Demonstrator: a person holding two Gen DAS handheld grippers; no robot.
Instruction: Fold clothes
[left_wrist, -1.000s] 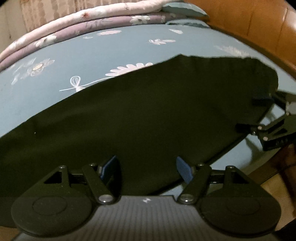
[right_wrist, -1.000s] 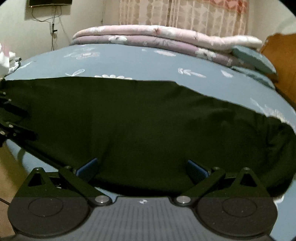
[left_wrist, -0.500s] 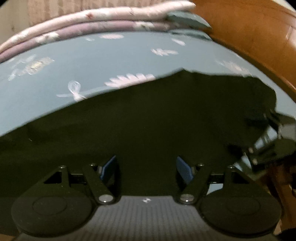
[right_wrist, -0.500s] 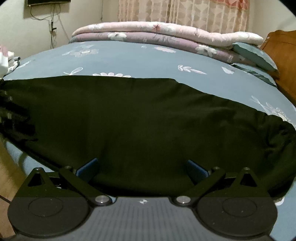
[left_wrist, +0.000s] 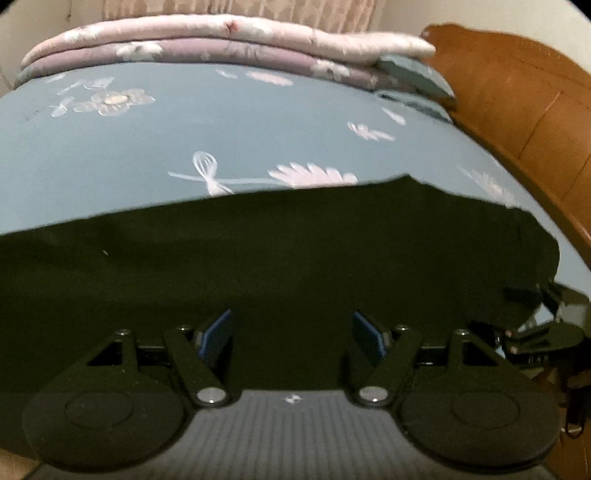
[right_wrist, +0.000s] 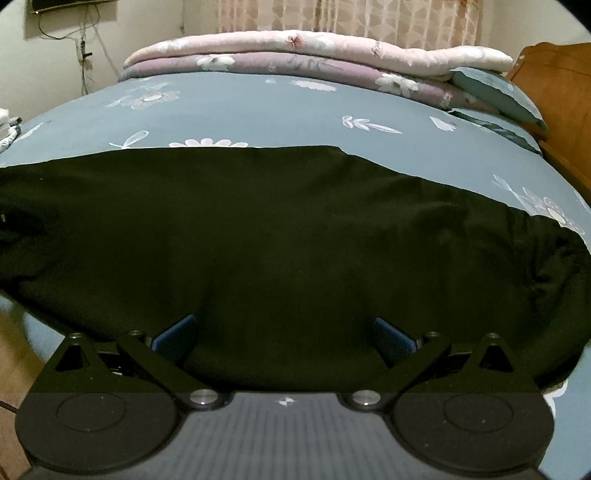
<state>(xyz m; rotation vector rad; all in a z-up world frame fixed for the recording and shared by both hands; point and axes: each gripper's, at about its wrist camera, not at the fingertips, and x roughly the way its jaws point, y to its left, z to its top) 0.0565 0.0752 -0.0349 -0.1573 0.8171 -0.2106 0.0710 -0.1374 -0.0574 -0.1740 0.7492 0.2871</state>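
The black garment (right_wrist: 288, 236) lies spread flat across the bed (right_wrist: 258, 107), its near edge at the bed's rim, dark, matte, and bunched into wrinkles at the right end. Both grippers hang over that near edge, jaws parted and empty: the left gripper (left_wrist: 291, 332) above the cloth's middle, the right gripper (right_wrist: 284, 332) likewise. A good fold likely calls for pinching the hem at two well-separated points, lifting evenly, and keeping the cloth taut between them.
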